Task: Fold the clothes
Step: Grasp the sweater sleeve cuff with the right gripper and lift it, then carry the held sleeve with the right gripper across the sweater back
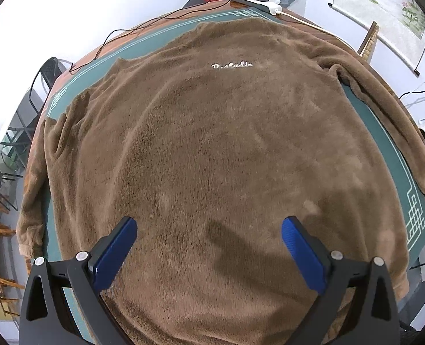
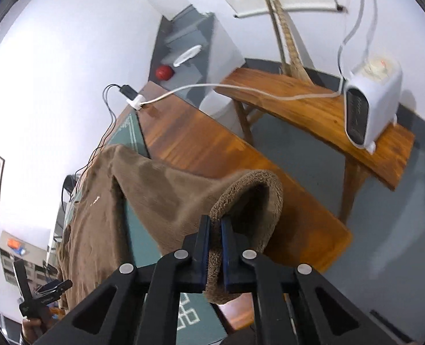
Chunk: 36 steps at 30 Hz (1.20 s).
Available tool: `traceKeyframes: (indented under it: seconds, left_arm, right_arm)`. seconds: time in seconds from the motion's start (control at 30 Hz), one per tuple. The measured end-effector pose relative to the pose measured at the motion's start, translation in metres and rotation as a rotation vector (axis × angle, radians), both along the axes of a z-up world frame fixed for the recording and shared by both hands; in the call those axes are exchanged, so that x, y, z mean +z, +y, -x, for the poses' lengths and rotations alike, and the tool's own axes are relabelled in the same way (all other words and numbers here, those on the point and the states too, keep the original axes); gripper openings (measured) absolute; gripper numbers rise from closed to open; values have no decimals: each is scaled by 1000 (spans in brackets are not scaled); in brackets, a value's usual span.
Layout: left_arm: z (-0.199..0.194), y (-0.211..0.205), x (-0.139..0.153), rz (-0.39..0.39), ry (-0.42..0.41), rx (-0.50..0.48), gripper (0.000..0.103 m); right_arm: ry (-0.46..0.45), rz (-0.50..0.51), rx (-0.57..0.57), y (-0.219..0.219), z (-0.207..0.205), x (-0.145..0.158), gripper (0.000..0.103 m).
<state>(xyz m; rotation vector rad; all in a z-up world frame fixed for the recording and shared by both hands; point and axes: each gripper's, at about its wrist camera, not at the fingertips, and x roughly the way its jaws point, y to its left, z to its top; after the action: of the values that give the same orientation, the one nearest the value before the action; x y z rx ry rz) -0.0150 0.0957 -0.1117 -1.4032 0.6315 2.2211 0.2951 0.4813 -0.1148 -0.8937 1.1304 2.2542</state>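
Left wrist view: brown fleece sweater [image 1: 212, 149] spread flat, lettering up, over a green mat [image 1: 396, 155] on the wooden table; left gripper [image 1: 209, 230] hovering above its lower part, jaws spread wide, gripping nothing.

Right wrist view, alone showing this: right gripper [image 2: 215, 224] pinching the sleeve cuff [image 2: 250, 198], lifted off the table [image 2: 201, 141]. Beyond, a white heater [image 2: 370, 106] on a bench [image 2: 298, 106].

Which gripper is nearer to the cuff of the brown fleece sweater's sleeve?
Right. The right gripper is shut on the sleeve cuff; the left gripper hovers open above the sweater's body.
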Motion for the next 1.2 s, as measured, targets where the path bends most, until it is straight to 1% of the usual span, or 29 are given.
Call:
traceKeyframes:
  seconds: [0.07, 0.17, 0.27, 0.47, 0.7, 0.87, 0.9, 1.0, 1.1, 1.2]
  left_arm:
    - [3, -1, 1, -6, -1, 1, 102]
    - [7, -2, 3, -15, -3, 3, 102]
    - [10, -7, 4, -17, -5, 12, 102]
    - [12, -15, 1, -5, -8, 30, 102]
    - [9, -15, 1, -1, -6, 27, 102]
    - [6, -11, 1, -1, -7, 13, 102]
    - [6, -11, 1, -1, -6, 11, 102]
    - [8, -12, 1, -5, -8, 15, 102]
    - [12, -16, 1, -9, -12, 26, 102]
    - [16, -21, 1, -17, -14, 36, 102]
  right_arm:
    - [-16, -28, 21, -3, 7, 8, 8]
    - [-37, -16, 23, -3, 14, 2, 8]
    - [-45, 19, 2, 0, 15, -11, 9]
    - [-88, 45, -5, 4, 16, -33, 9]
    - [-95, 95, -19, 8, 11, -51, 9]
    - [-64, 143, 8, 14, 14, -54, 9]
    - [-58, 145, 13, 14, 16, -52, 9]
    - [35, 162, 28, 19, 19, -35, 9]
    - [104, 121, 16, 28, 25, -4, 9]
    - [180, 60, 0, 39, 31, 37, 9]
